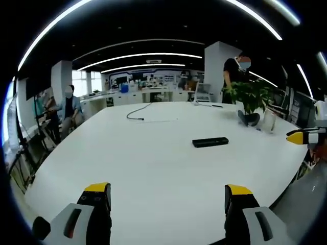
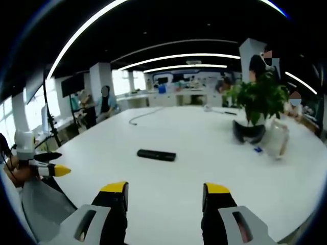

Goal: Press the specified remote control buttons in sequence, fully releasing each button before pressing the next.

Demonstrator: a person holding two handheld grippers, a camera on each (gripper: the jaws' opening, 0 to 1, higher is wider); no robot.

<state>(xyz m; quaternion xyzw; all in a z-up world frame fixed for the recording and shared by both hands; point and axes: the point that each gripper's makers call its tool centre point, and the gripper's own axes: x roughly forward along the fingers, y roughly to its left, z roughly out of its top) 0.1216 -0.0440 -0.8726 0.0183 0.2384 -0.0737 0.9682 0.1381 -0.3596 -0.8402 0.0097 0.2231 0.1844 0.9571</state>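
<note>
A black remote control (image 1: pixel 210 142) lies flat on the white table (image 1: pixel 153 168), right of centre in the left gripper view. My left gripper (image 1: pixel 168 194) hangs open above the near table edge, well short of the remote, with nothing between its yellow-tipped fingers (image 1: pixel 97 188). In the right gripper view the same remote (image 2: pixel 156 154) lies a little left of centre, and my right gripper (image 2: pixel 166 190) stands open and empty short of it. The right gripper's yellow tip (image 1: pixel 299 136) enters the left gripper view at the right edge. The left gripper (image 2: pixel 48 168) shows at the left edge of the right gripper view.
A potted plant (image 2: pixel 255 109) in a dark pot and a clear glass (image 2: pixel 277 138) stand at the table's right side. A black cable (image 1: pixel 138 112) lies at the far end. A seated person (image 1: pixel 69 109) is beyond the left edge, another person (image 1: pixel 236 71) stands behind the plant.
</note>
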